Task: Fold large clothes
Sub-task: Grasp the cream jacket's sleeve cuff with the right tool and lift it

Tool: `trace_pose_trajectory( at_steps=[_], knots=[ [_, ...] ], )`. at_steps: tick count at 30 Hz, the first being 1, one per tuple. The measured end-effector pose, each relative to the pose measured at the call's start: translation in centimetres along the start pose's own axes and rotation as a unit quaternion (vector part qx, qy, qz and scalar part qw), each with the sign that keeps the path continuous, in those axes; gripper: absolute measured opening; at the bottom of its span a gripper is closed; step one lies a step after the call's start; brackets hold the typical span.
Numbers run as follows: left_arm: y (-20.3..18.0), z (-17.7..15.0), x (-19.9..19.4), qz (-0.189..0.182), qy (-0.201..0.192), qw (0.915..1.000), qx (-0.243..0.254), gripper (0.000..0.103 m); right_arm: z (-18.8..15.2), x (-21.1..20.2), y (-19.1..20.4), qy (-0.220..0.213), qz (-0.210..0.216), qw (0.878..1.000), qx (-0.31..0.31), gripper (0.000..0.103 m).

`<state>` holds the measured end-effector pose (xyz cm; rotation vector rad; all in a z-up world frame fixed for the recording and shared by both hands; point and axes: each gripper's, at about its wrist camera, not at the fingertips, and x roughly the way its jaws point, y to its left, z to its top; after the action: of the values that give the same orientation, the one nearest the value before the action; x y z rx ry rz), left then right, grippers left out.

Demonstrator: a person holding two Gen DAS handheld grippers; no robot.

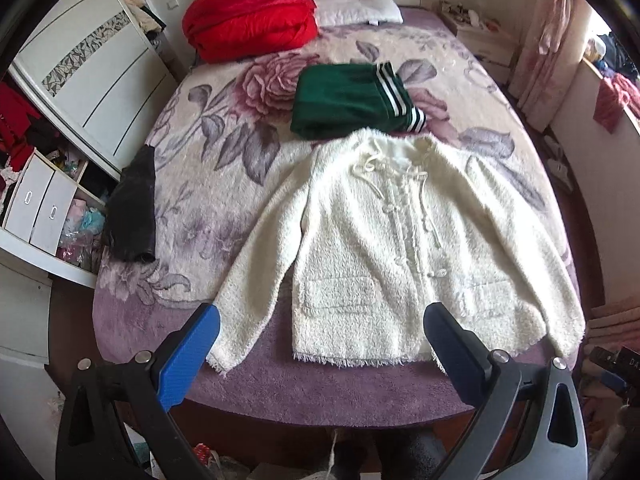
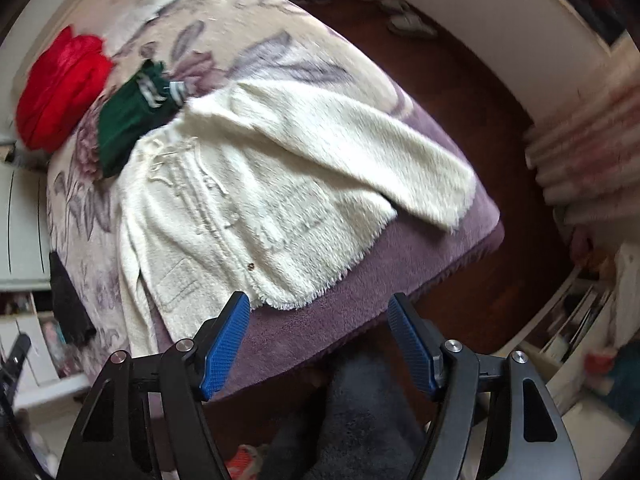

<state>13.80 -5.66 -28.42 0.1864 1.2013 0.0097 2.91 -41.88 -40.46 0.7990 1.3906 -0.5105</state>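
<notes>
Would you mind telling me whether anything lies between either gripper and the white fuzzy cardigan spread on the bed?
Nothing visible does. The left gripper is open just above the white cardigan at its hem, and the right gripper is open over the bed edge near the same hem. The folded green garment lies beyond the collar, out of the way.

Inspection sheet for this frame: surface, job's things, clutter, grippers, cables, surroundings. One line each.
Surface: bed with a purple floral blanket.
Job's things: white fuzzy cardigan spread flat, front up, sleeves out, hem at the near edge; not yet folded.
Clutter: folded green garment touching the cardigan's collar; red bundle and pillow at the head; black garment at the bed's left edge.
Grippers: left gripper open over the hem; right gripper open near the hem corner; neither touches cloth.
Cables: nothing seen.
Surroundings: white wardrobe, open drawers with clothes, wooden floor.
</notes>
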Motion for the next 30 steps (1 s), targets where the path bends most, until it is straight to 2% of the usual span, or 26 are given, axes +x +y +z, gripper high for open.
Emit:
trace_pose_trajectory(
  at_steps=[2, 4, 7, 9, 11, 13, 14, 15, 16, 17, 18, 19, 20, 23, 27, 29, 30],
  knots=[
    [-1.6, -0.5, 4.0, 0.017, 0.028, 0.9994, 0.009, 0.103, 2.1, 6.3, -5.0, 0.032, 0.028, 0.996, 0.079, 0.074],
    [-3.0, -0.9, 7.4, 0.027, 0.046, 0.9985, 0.015, 0.103, 3.7, 12.0, -9.3, 0.044, 0.055, 0.987, 0.147, 0.074],
    [-5.3, -1.8, 13.4, 0.040, 0.085, 0.9952, 0.028, 0.103, 5.6, 18.7, -14.5, 0.025, 0.110, 0.965, 0.238, 0.074],
    [-6.6, -2.6, 17.0, 0.051, 0.111, 0.9918, 0.036, 0.103, 6.4, 22.3, -17.0, 0.004, 0.125, 0.948, 0.294, 0.074],
    [-7.6, -3.2, 19.6, 0.056, 0.134, 0.9886, 0.041, 0.103, 7.0, 25.1, -18.9, -0.017, 0.143, 0.925, 0.352, 0.074],
    [-8.6, -3.6, 21.4, 0.059, 0.148, 0.9862, 0.046, 0.103, 7.1, 26.9, -20.3, -0.052, 0.189, 0.887, 0.418, 0.073],
    [-9.2, -3.5, 22.2, 0.057, 0.153, 0.9854, 0.048, 0.103, 7.2, 27.3, -20.6, -0.073, 0.204, 0.871, 0.441, 0.068],
    [-9.9, -3.3, 22.8, 0.054, 0.153, 0.9855, 0.051, 0.103, 7.4, 27.6, -20.8, -0.098, 0.226, 0.850, 0.466, 0.054],
    [-10.4, -3.2, 23.3, 0.051, 0.148, 0.9861, 0.055, 0.103, 7.9, 27.9, -20.7, -0.109, 0.243, 0.836, 0.480, 0.051],
    [-11.0, -2.6, 23.9, 0.047, 0.144, 0.9866, 0.059, 0.103, 8.7, 28.3, -20.5, -0.118, 0.254, 0.829, 0.484, 0.047],
    [-11.4, -2.3, 24.4, 0.044, 0.139, 0.9873, 0.063, 0.103, 9.4, 28.5, -20.3, -0.126, 0.257, 0.829, 0.480, 0.038],
    [-11.8, -1.8, 24.9, 0.042, 0.135, 0.9878, 0.065, 0.103, 10.5, 29.0, -20.1, -0.129, 0.248, 0.836, 0.472, 0.030],
    [-12.1, -1.4, 25.5, 0.043, 0.131, 0.9880, 0.070, 0.103, 11.5, 29.6, -20.0, -0.128, 0.239, 0.842, 0.466, 0.017],
    [-12.4, -0.2, 26.9, 0.034, 0.117, 0.9902, 0.068, 0.103, 13.6, 29.6, -20.1, -0.125, 0.231, 0.843, 0.469, 0.013],
    [-11.5, 1.6, 28.4, 0.036, 0.098, 0.9931, 0.053, 0.103, 17.3, 23.9, -18.8, -0.183, 0.220, 0.858, 0.426, 0.011],
    [-9.9, 2.2, 28.9, 0.039, 0.094, 0.9943, 0.032, 0.103, 19.4, 19.7, -15.8, -0.202, 0.201, 0.877, 0.387, 0.011],
    [-9.1, 2.5, 29.1, 0.037, 0.094, 0.9946, 0.021, 0.103, 20.9, 17.8, -14.1, -0.212, 0.189, 0.892, 0.352, 0.011]
  ],
)
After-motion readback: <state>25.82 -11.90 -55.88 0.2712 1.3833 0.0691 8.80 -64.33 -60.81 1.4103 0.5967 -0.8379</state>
